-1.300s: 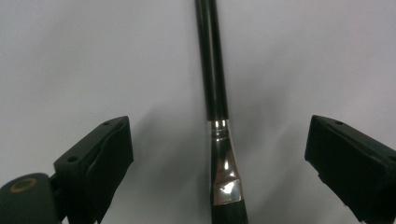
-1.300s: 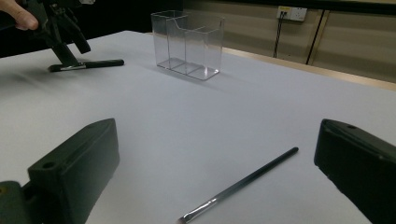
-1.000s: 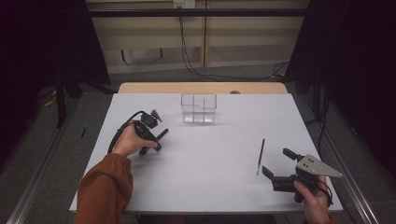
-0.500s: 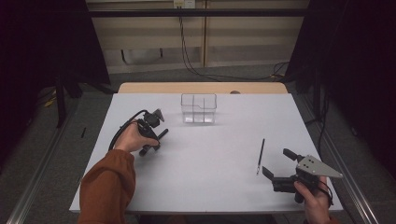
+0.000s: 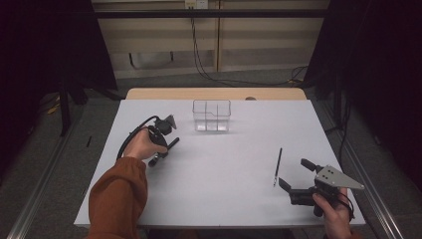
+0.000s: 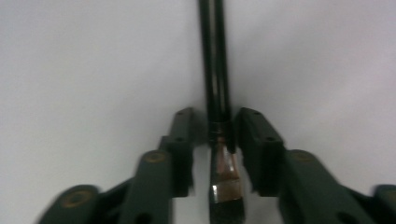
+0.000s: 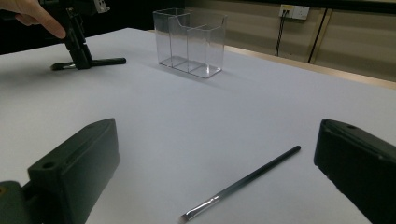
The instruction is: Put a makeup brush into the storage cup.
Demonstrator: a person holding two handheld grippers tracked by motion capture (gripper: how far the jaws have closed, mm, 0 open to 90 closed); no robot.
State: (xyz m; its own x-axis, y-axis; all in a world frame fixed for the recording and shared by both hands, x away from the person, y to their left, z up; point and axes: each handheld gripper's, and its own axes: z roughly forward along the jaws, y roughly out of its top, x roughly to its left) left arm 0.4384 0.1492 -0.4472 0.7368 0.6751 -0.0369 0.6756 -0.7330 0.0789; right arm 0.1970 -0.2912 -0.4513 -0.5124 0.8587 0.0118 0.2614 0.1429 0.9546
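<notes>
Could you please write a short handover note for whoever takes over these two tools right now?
Left tool: jaws have just been closing around a black-handled brush lying on the table; whether the pads grip it yet is unclear.
Right tool: open, low over the table, a second thin brush lying between its jaws, untouched.
Clear three-compartment holder: stands empty at the far middle.
Done: neither brush lifted.
Left, probably: lift each brush and stand it in the holder.

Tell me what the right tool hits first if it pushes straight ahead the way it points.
Probably the thin brush on the table: it lies just ahead of the right tool, between its wide-open jaws. Depth is unclear, so the tool may pass over it.
</notes>
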